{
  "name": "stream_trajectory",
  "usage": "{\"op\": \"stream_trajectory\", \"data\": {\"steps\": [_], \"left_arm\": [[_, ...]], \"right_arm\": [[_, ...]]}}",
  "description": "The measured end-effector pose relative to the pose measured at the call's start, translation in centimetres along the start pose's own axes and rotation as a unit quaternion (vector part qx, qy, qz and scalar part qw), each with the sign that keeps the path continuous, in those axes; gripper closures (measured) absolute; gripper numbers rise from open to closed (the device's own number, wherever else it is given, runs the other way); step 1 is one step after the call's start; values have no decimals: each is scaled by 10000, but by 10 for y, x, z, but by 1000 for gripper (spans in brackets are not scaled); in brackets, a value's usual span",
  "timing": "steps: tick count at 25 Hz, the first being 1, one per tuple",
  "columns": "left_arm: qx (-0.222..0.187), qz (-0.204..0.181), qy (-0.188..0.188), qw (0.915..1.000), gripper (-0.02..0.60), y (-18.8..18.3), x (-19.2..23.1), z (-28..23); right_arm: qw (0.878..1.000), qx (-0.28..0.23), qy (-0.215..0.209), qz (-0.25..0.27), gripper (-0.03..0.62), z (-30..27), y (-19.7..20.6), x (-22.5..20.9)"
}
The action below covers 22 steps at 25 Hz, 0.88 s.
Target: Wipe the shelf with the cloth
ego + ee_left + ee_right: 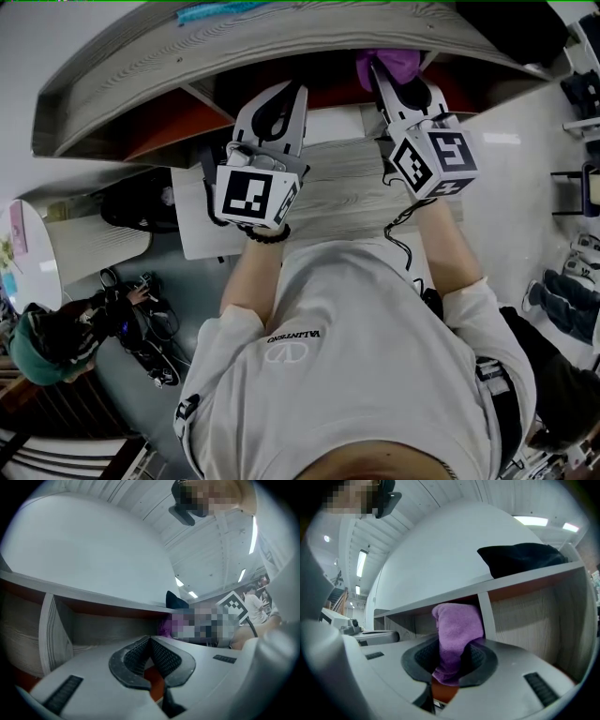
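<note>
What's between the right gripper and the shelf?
The purple cloth, clamped in the right gripper's fingers, pokes toward the shelf opening; the right gripper view shows it best.

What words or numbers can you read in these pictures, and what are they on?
"VALENTINO": on the white T-shirt, upside down in the head view.
Marker cubes: only black-and-white squares, no words.
Black sleeve patch: too small to read.
</note>
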State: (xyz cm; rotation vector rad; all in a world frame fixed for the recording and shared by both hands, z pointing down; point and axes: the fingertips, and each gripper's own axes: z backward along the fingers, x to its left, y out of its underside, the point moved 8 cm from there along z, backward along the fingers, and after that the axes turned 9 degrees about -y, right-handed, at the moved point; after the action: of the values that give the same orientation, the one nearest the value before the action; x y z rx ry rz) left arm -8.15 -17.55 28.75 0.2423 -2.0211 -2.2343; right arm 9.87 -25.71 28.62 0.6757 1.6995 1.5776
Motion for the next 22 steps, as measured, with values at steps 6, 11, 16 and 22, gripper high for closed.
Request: {"op": "stream_trajectory", "data": {"steps": [6,11,16,22], "left_arm": [[209,-46,-69,9997,583,0,5,3],[272,-42,-131,9995,583,2,13,9],[264,-33,-194,9995,583,2,18,11],[247,-4,-328,9992,583,2,32,20]], "right_arm": [[10000,-47,-11,-6,514,-6,-6,1],[10000,-30,-64,14,514,-13,-9,6],[9998,-3,-172,29,514,-23,-9,14],[9994,56,-344,78,514,-38,-8,27]]}}
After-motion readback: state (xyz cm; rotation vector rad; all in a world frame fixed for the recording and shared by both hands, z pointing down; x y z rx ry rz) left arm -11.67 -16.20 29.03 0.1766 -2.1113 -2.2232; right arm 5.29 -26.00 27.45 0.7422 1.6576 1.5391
